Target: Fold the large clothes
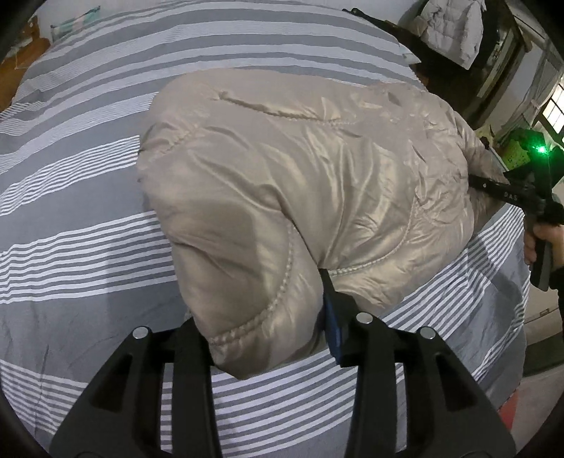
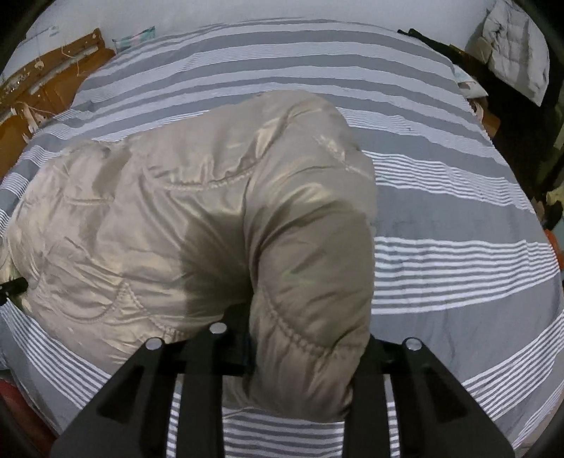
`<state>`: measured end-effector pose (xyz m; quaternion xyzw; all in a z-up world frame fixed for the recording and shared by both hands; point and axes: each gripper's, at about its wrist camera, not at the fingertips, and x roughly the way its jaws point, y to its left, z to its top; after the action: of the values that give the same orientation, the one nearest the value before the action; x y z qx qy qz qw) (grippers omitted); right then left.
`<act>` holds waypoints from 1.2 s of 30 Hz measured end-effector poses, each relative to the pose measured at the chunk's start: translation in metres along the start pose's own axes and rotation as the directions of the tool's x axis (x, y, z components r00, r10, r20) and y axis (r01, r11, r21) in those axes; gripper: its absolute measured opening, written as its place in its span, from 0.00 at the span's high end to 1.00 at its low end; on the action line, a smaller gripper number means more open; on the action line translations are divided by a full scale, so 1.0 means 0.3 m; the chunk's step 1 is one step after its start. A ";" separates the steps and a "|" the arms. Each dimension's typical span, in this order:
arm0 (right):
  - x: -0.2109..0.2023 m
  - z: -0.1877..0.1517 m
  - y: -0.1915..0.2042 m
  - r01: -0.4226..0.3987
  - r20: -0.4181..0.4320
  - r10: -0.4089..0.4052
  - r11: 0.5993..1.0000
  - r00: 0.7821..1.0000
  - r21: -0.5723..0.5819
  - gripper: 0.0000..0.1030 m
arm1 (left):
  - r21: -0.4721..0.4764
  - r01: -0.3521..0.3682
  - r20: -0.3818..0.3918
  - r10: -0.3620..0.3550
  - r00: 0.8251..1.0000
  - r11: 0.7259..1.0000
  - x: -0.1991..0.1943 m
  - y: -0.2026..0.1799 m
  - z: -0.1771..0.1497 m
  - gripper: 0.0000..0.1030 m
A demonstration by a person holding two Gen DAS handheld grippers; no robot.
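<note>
Striped bed is carrying a beige jacket near its front edge. Left gripper and right gripper are each clamping a puffy jacket fold. Slick fabric risks slipping out mid-fold.

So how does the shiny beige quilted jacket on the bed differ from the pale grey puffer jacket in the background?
The shiny beige quilted jacket lies bunched on the grey-and-white striped bedspread; the pale grey puffer jacket hangs beyond the bed. The beige one sits between the fingers of both the left gripper and the right gripper; nothing touches the grey one. The beige fabric is glossy, the grey looks matte. Both are padded.
</note>
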<state>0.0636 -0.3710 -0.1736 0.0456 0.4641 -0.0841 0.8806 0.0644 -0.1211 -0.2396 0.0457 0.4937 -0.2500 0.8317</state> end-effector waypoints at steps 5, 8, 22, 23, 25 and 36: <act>-0.026 -0.015 -0.023 -0.019 0.012 0.019 1.000 1.000 -0.005 0.74 | 0.008 -0.010 0.003 0.010 1.000 1.000 -0.017 -0.012 0.002 0.63; -0.038 -0.048 -0.025 -0.031 0.016 0.031 0.999 0.999 -0.014 0.74 | -0.004 0.002 -0.008 -0.002 1.000 1.000 -0.003 0.006 -0.015 0.62; -0.049 -0.064 -0.145 -0.085 0.009 0.084 0.990 0.996 0.116 0.51 | -0.004 -0.049 0.048 0.049 0.998 0.999 -0.129 0.059 -0.062 0.30; -0.052 -0.079 -0.145 -0.086 0.006 0.086 0.988 0.996 0.126 0.50 | -0.007 -0.075 0.057 0.076 0.995 0.997 -0.146 0.080 -0.068 0.29; -0.054 -0.103 -0.149 -0.085 0.015 0.084 0.986 0.996 0.144 0.47 | -0.038 -0.094 0.058 0.096 0.994 0.995 -0.172 0.141 -0.074 0.29; -0.244 -0.134 -0.099 0.100 0.132 -0.130 0.973 0.983 0.209 0.20 | -0.146 -0.277 0.210 0.303 0.929 0.950 -0.421 0.260 -0.008 0.03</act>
<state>-0.0155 -0.3860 -0.1359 0.1014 0.3898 -0.1847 0.8965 0.0494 -0.0055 -0.1476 0.0413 0.3953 -0.0992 0.9122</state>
